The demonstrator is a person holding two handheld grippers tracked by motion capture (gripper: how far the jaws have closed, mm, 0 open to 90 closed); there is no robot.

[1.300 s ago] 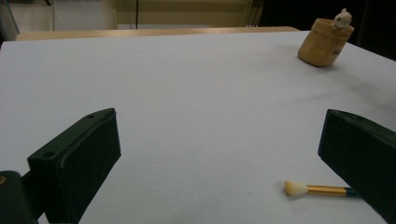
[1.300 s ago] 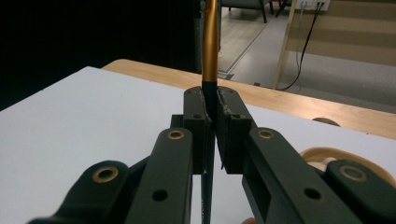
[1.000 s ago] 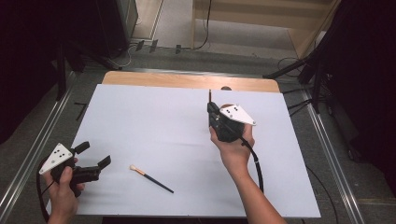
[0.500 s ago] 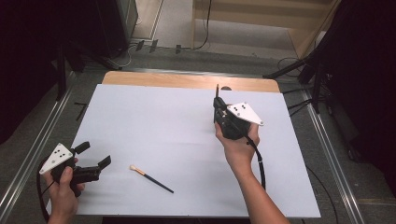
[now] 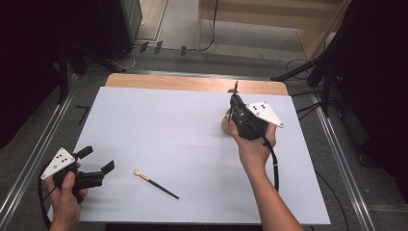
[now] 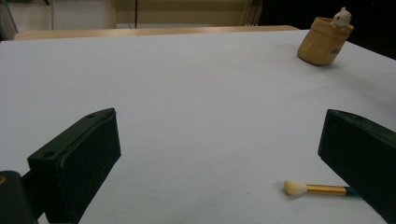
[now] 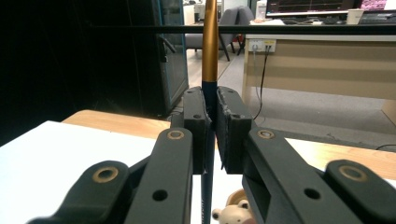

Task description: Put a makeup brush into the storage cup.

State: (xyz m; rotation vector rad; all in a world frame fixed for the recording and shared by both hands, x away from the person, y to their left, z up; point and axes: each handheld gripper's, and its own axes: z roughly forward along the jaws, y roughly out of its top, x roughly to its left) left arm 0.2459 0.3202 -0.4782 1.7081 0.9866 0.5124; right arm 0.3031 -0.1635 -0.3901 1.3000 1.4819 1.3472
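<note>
1. Gold ferrule and dark handle: the brush [image 7: 209, 51] in the right gripper [image 7: 212, 116] stands upright, jaws clamped on it just below the gold part. It sits above the pot [image 5: 226, 122] at the far right of the worktop [image 5: 168, 125].
2. It looks light, thin and stiff. A handle that narrow and smooth could swivel or slip between flat pads, so I'd say the grip near the ferrule is a sound one.
3. A second brush [image 5: 156, 184] lies flat at the near edge, pale tuft [image 6: 294, 187] pointing left. The left gripper [image 5: 96, 166] waits beside it, jaws wide apart and holding nothing.
4. Lying that low, it would be best pinched across mid-handle, not on the soft tuft, which would crush.
5. Tan with a small bear on its rim, the pot [image 6: 324, 42] looks light; a careless poke might tip it.
</note>
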